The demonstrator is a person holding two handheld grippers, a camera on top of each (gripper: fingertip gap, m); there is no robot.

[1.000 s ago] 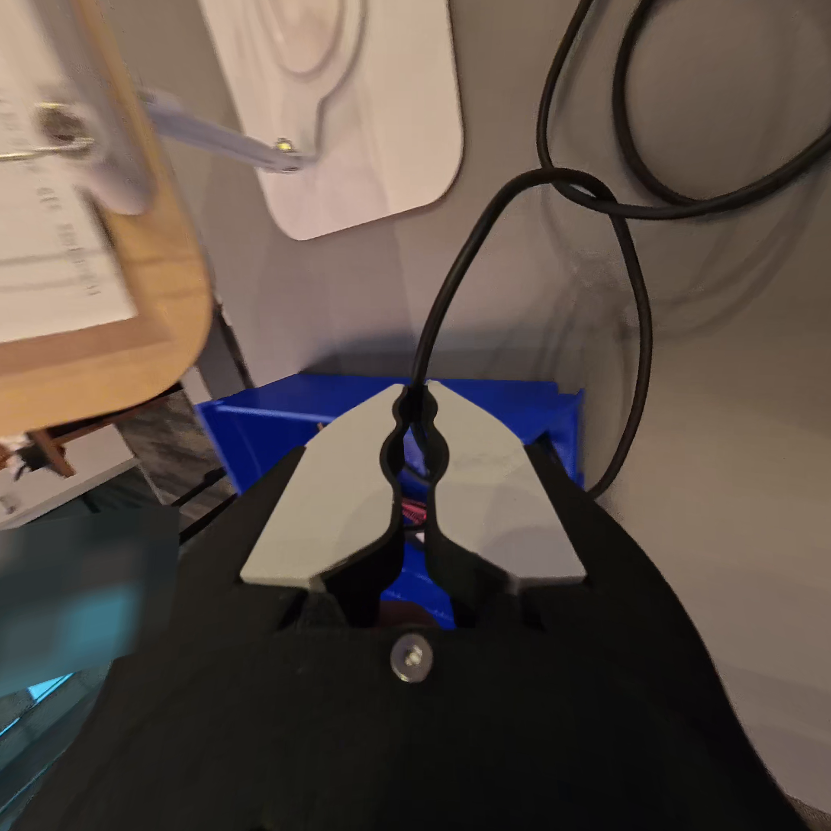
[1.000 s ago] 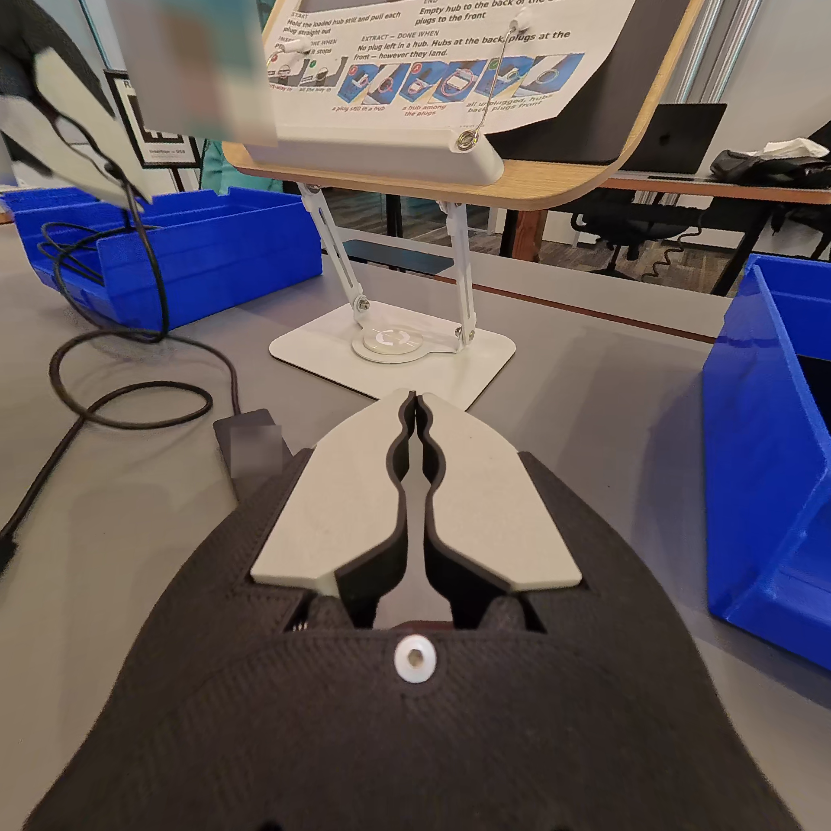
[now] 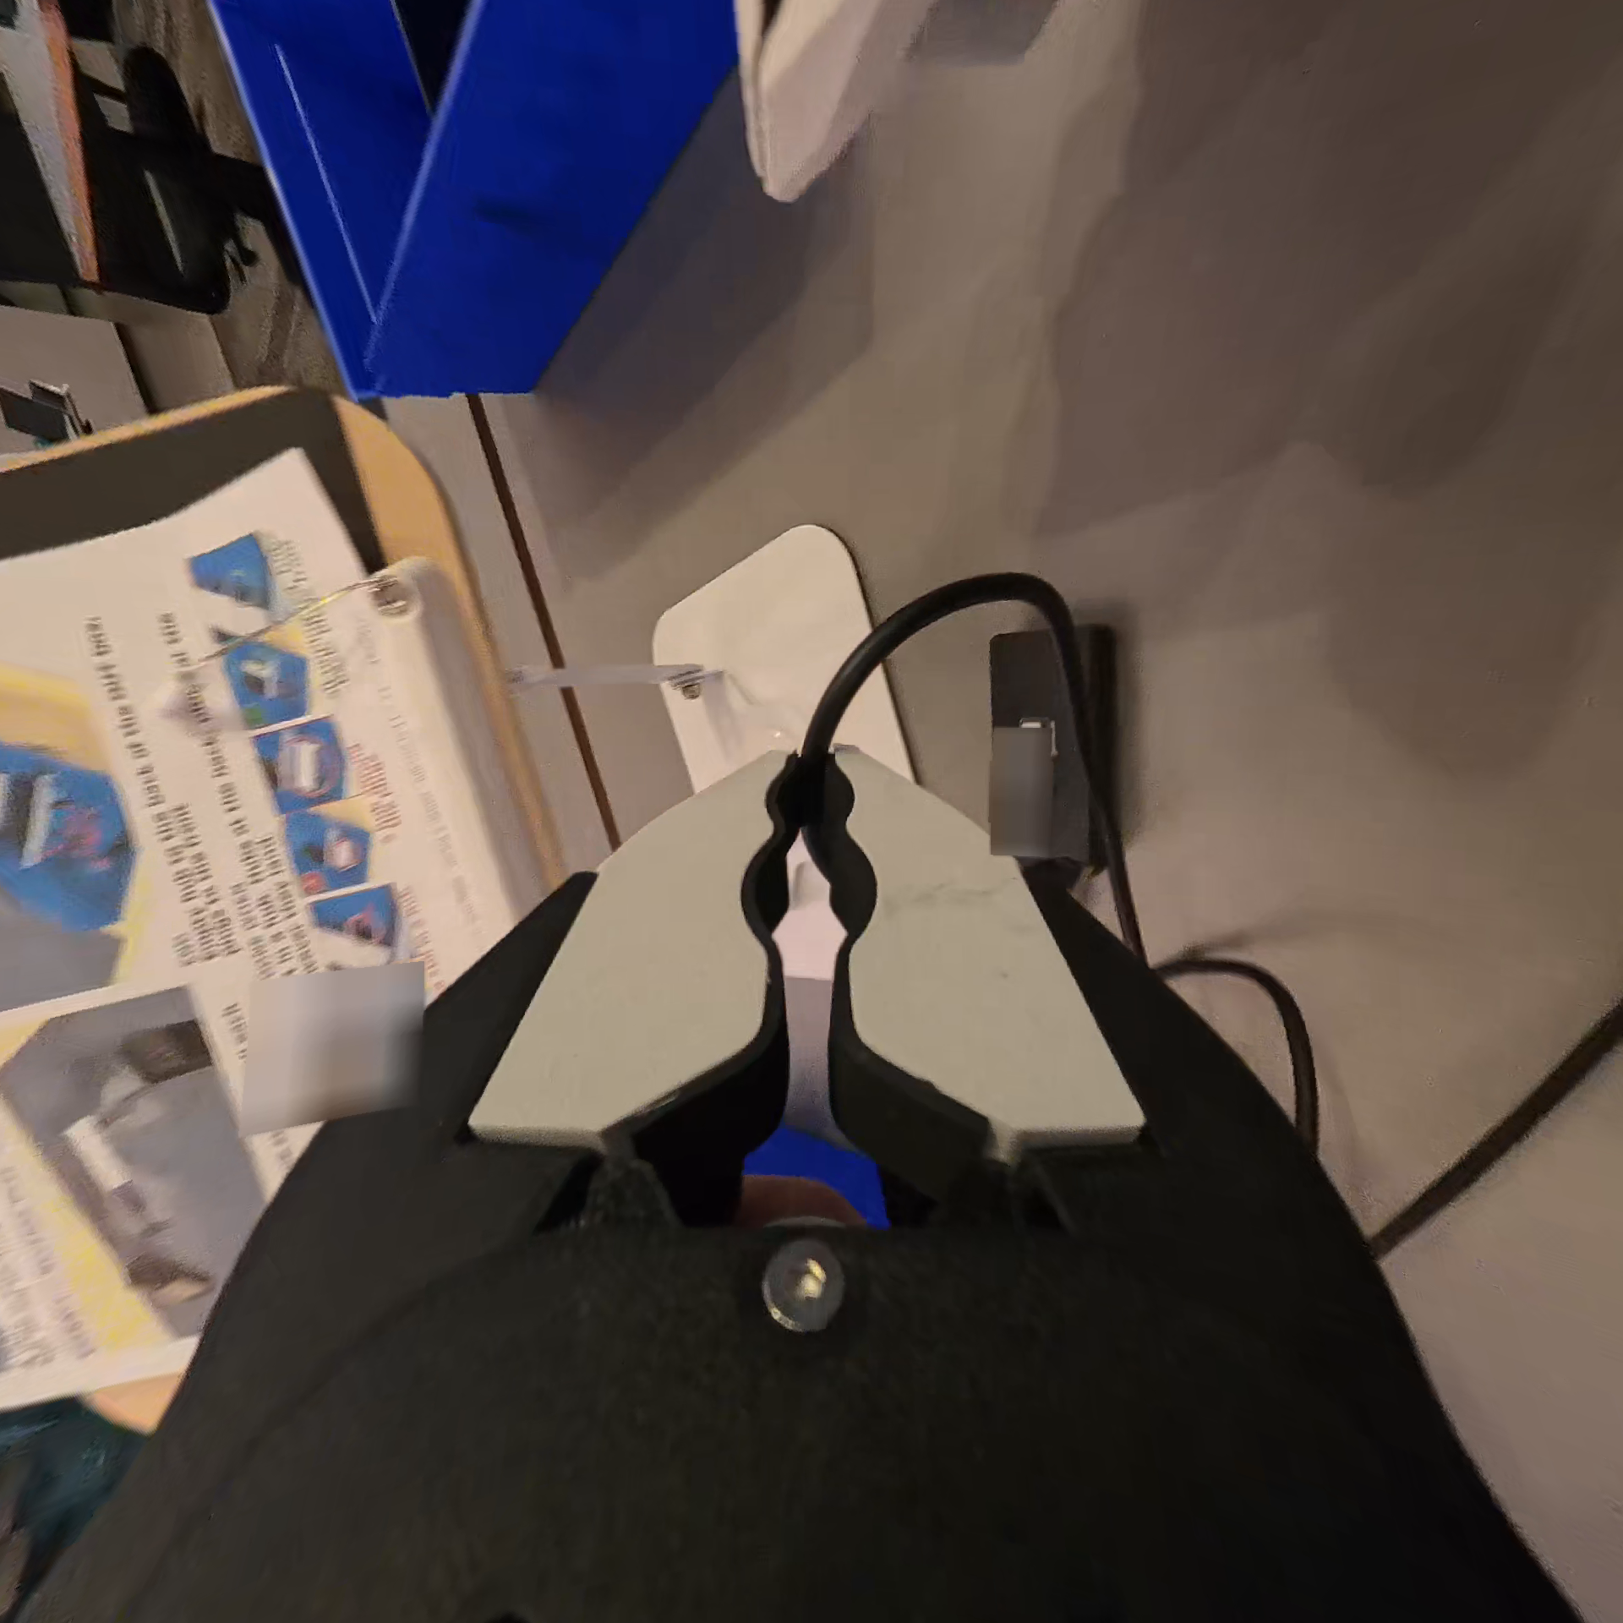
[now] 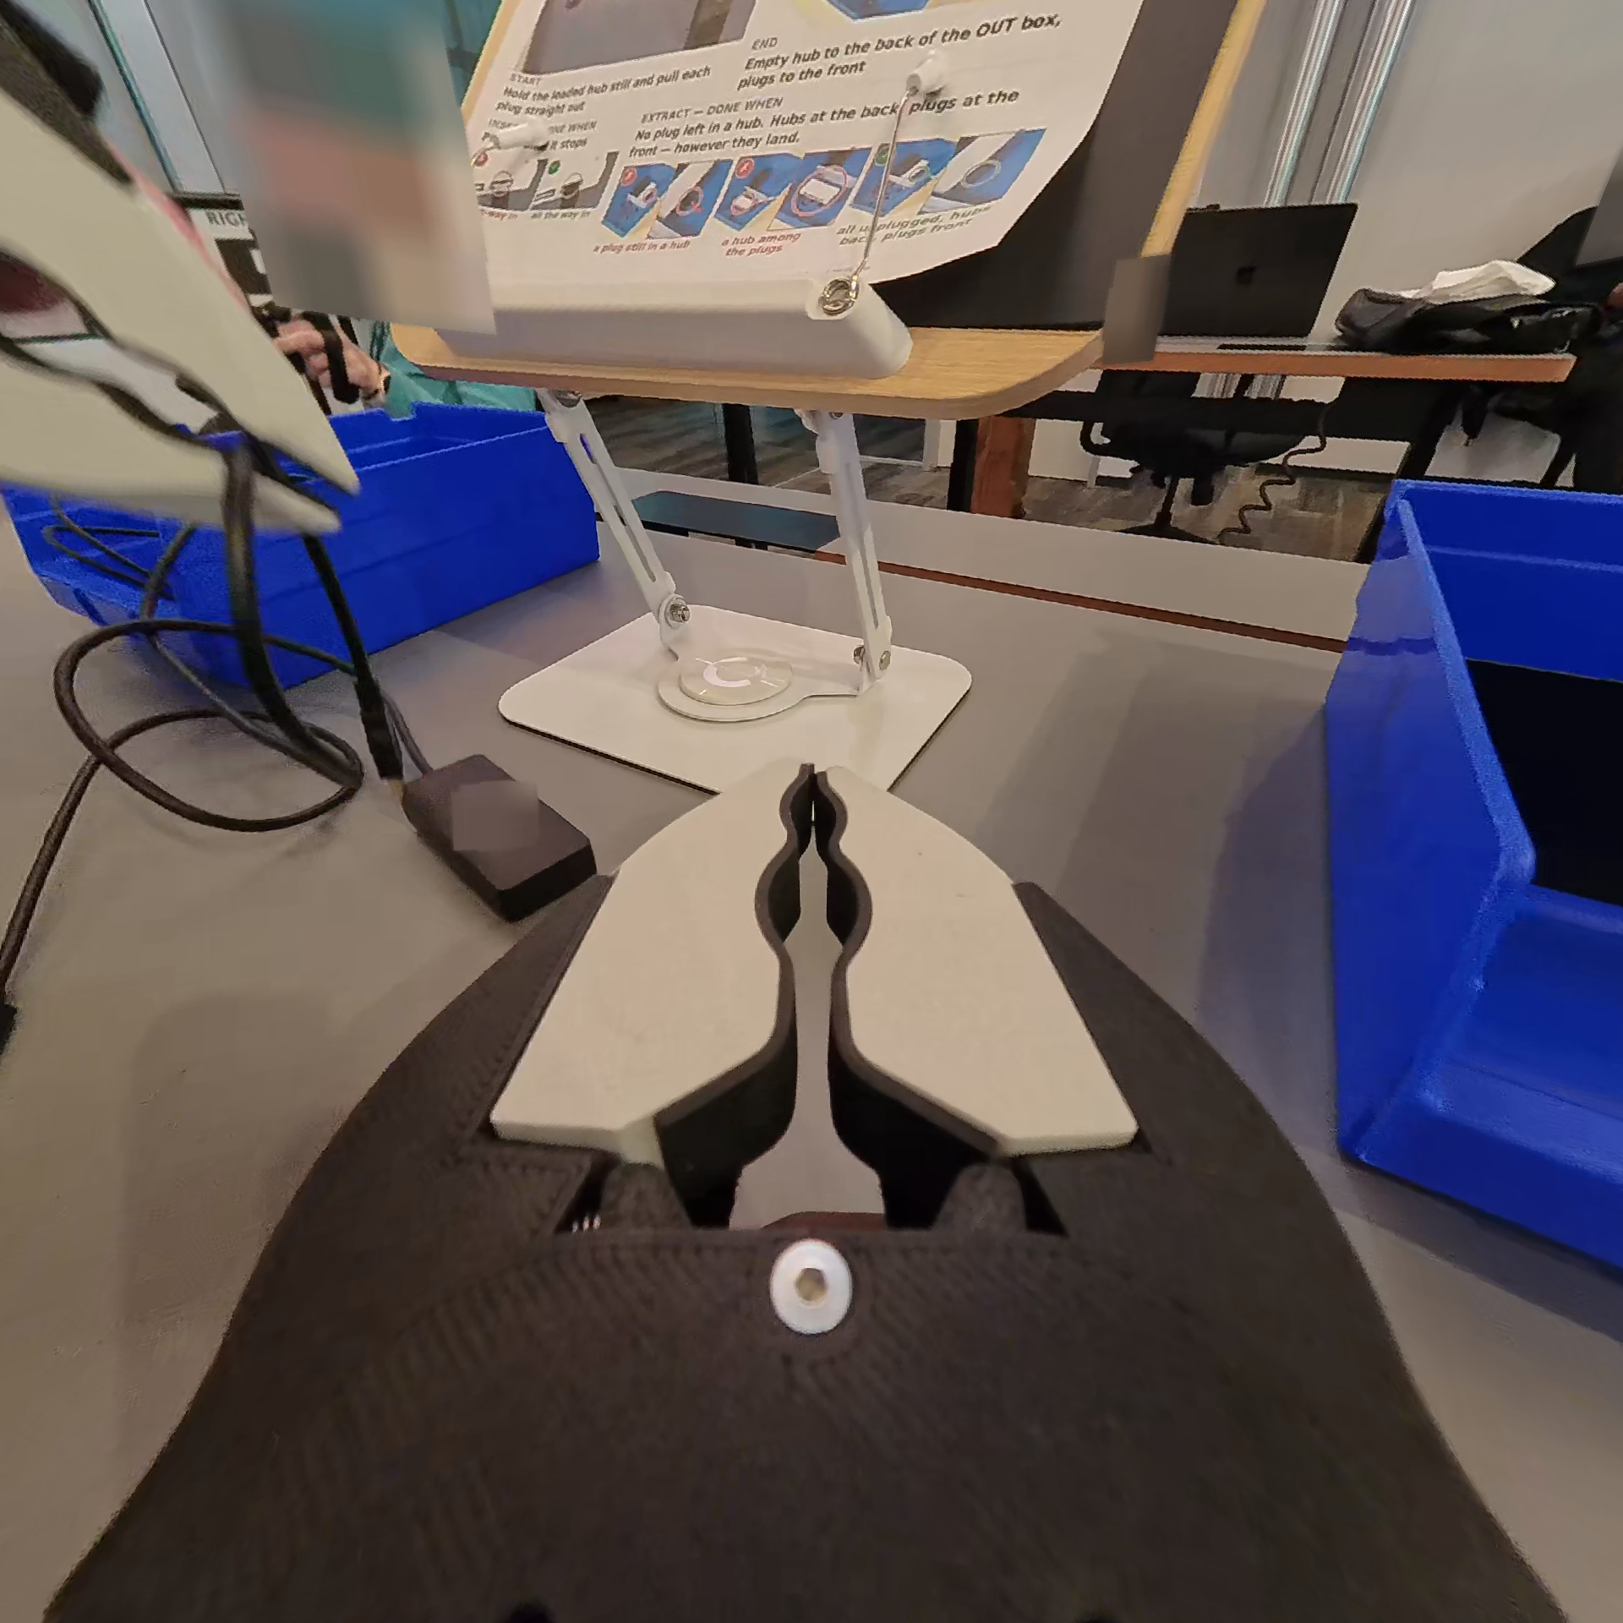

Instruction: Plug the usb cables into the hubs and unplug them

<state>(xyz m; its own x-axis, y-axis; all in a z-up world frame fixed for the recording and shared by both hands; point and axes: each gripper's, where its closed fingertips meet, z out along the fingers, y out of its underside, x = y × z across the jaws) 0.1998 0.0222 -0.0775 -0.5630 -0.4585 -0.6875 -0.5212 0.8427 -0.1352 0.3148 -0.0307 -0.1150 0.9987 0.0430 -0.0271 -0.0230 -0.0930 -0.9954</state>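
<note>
Black cable (image 3: 887, 632), one strand, is pinched at the tips of the left gripper (image 3: 812, 773) and arcs over toward the single dark hub (image 4: 496, 830) lying on the grey table (image 4: 1142, 790). Two blue bins (image 4: 457, 544) flank one white stand (image 4: 738, 703). Beside the hub, the right gripper (image 4: 812, 777) is closed on nothing.

Black usb cable (image 3: 887, 641) looping up, dark hub (image 4: 496, 834) flat on table
</note>
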